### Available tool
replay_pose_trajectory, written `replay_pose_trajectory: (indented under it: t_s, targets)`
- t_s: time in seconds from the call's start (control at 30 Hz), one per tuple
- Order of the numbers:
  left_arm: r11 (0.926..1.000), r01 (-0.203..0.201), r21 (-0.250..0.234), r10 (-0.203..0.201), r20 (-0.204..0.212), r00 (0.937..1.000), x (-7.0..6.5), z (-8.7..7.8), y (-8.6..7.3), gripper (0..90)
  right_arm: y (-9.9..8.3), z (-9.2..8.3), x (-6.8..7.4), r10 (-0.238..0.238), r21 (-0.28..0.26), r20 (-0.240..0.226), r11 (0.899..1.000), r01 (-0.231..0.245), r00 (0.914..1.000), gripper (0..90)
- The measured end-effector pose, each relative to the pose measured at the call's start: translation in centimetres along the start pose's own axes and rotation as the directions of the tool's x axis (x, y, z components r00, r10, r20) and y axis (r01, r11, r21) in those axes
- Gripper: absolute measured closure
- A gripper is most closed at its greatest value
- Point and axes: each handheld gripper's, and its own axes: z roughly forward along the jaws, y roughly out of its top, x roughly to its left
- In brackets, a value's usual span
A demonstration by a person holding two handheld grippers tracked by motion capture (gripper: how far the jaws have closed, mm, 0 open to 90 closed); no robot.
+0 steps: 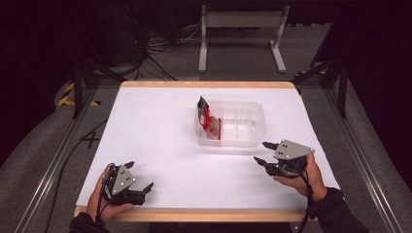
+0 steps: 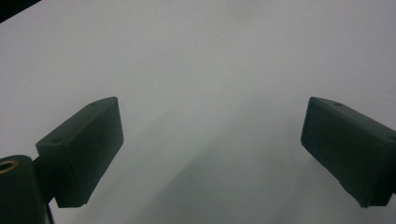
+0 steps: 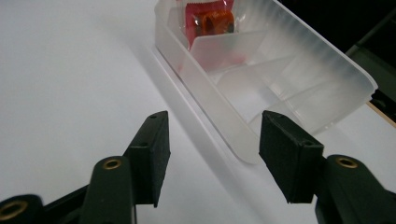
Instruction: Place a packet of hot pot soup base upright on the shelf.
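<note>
We see a clear tray (image 1: 252, 127) on the white worktop (image 1: 155, 131), a little past its middle. It is split into compartments, and a red packet (image 1: 210, 121) stands tilted in the left end compartment, its top poking above the rim. In the right gripper view the packet (image 3: 210, 21) sits at the far end of the tray (image 3: 289, 60), behind a divider.

Our right gripper (image 1: 265, 152) is just beside the tray's near right corner, apart from it, pointing left across the worktop. Its fingers (image 3: 154, 154) are released with nothing between them, and the tray's near corner lies just ahead of the gap.

Our left gripper (image 1: 138, 175) rests at the near left edge of the worktop, well apart from the tray. Its fingers (image 2: 86, 149) are spread wide over bare worktop (image 2: 210, 70), gripping nothing.
</note>
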Motion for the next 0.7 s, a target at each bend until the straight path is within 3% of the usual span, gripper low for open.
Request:
replay_pose_trajectory:
  t_s: [0.17,0.3,0.5,0.7]
  targets:
    - [1.0,-0.001,-0.001,0.001,-0.001,1.0,0.0,0.0,0.0,6.5,-1.4,-0.4,0.1,-0.016,0.029,0.049,0.999,0.014,0.9987,33.9]
    - [1.0,-0.007,0.0,0.007,-0.001,1.0,0.1,-0.1,0.0,6.5,-2.7,-0.9,0.2,-0.011,0.012,0.084,1.0,0.01,0.9964,24.7]
    - [1.0,-0.001,0.002,0.001,-0.001,1.0,0.0,-0.1,0.0,6.4,-4.7,-2.0,-0.4,0.041,-0.017,0.116,0.999,-0.04,0.9924,19.1]
    - [1.0,-0.005,0.0,0.005,-0.002,1.0,0.0,-0.1,0.0,6.4,-7.0,-2.9,-1.1,0.091,-0.016,0.173,0.996,-0.09,0.9807,16.4]
